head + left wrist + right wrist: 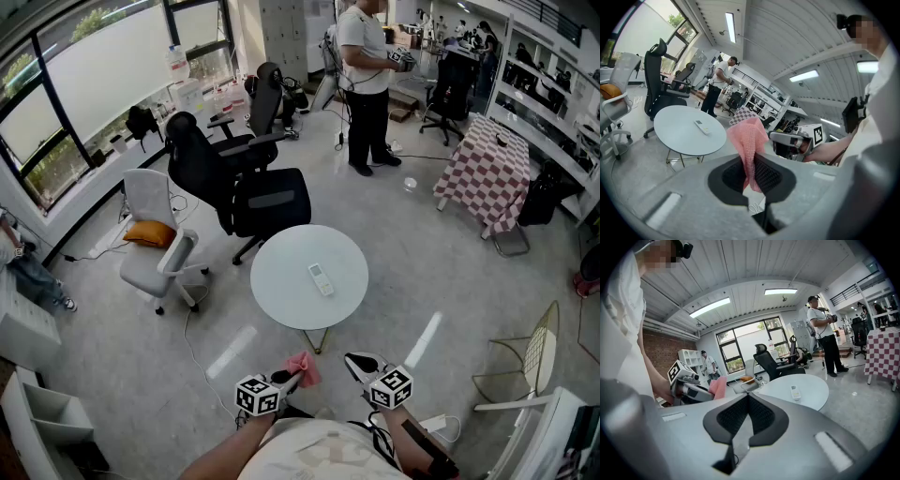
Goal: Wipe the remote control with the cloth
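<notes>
Left tongs pinching pink cloth; right tongs pressed together; remote control on round table.

The remote control lies on the table, a chair behind.

Grey marker-cubed tools, white shirt

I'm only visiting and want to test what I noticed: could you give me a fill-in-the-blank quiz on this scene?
The left hand-held gripper is shut on a ____ cloth.
The remote control lies on a ____ white table.
The right hand-held gripper, jaws shut, holds ____.
Missing words: pink; round; nothing.
</notes>
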`<state>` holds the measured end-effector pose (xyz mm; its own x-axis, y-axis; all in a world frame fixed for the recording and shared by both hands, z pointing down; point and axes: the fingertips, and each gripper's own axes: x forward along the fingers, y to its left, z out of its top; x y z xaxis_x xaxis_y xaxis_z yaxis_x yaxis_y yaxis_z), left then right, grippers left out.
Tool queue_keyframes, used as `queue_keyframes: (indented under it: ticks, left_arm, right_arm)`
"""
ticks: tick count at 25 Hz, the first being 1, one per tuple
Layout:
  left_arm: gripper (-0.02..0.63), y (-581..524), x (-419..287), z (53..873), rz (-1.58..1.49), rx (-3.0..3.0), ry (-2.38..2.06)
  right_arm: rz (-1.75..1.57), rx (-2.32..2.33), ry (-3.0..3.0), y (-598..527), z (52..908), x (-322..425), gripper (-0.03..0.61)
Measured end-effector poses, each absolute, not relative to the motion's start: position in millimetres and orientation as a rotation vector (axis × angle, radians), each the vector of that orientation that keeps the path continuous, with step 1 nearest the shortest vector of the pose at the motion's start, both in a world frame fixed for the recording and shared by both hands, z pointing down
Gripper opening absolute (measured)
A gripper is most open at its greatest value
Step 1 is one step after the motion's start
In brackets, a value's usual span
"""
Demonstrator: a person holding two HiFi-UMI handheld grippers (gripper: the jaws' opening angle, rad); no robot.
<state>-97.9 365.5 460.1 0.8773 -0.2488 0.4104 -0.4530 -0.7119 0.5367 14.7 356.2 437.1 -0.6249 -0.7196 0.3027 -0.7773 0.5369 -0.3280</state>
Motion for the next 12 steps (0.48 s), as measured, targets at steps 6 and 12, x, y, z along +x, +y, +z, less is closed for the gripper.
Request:
queue_keyframes:
  ticks: [6, 12]
  left_arm:
    - [0.018, 357.7, -90.7, 455.1, 0.398, 2.416, -0.5]
    - [0.018, 353.2, -89.3, 450.0, 0.397, 2.434, -0.511]
  right_arm:
    - [0.644, 1.289, -2.634, 353.7, 435.7, 17.0, 0.008]
    - [0.644, 1.39, -2.598, 354.4, 436.5, 32.4, 0.008]
